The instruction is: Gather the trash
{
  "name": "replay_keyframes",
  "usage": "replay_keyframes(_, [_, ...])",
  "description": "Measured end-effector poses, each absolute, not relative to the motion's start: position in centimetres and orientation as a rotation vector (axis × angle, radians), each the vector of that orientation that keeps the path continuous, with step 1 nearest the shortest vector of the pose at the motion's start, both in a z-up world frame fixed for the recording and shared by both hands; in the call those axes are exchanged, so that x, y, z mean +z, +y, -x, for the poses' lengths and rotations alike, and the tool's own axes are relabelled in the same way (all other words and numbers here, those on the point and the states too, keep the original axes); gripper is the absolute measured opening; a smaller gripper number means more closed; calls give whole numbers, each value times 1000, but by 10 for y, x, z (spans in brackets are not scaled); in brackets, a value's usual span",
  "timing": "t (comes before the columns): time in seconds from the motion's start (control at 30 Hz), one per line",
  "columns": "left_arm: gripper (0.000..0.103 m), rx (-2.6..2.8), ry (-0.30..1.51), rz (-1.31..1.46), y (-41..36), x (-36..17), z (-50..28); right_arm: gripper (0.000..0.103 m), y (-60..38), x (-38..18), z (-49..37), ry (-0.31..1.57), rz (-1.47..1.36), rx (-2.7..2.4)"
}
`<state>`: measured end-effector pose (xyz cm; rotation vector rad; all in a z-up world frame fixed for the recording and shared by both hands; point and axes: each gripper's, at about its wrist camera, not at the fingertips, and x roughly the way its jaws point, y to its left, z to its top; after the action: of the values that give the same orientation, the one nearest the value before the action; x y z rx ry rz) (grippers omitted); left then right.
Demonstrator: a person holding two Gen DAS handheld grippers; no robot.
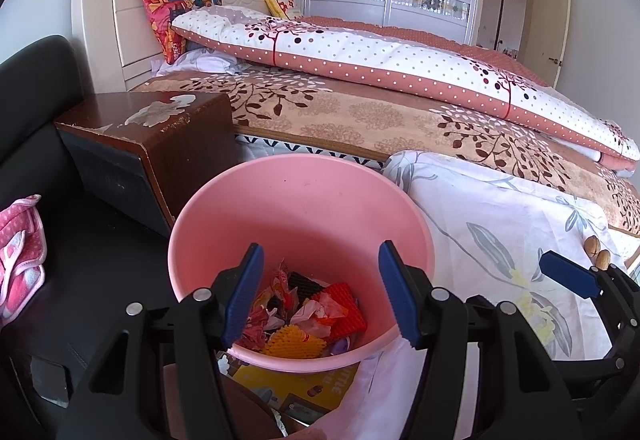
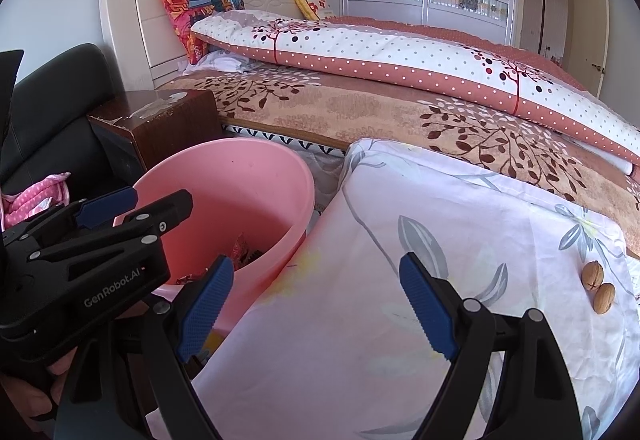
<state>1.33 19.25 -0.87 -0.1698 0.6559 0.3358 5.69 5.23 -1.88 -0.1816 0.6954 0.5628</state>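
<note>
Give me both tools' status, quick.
Left tool: open, empty, over the pink bin.
Right tool: open, empty, over the floral sheet.

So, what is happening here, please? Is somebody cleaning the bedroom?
A person holds two grippers beside the bed and is collecting trash. The left gripper is open and empty over the pink bucket, which already holds crumpled wrappers. The right gripper is also open and empty above the floral sheet. Two walnuts lie on that sheet to its right, not picked up.
</note>
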Motion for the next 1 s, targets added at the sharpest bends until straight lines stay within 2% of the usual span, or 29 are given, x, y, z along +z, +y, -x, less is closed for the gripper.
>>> replay_keyframes(1.0, [60, 341, 651, 155, 192, -5, -13, 83, 51, -20, -60, 698, 181, 561])
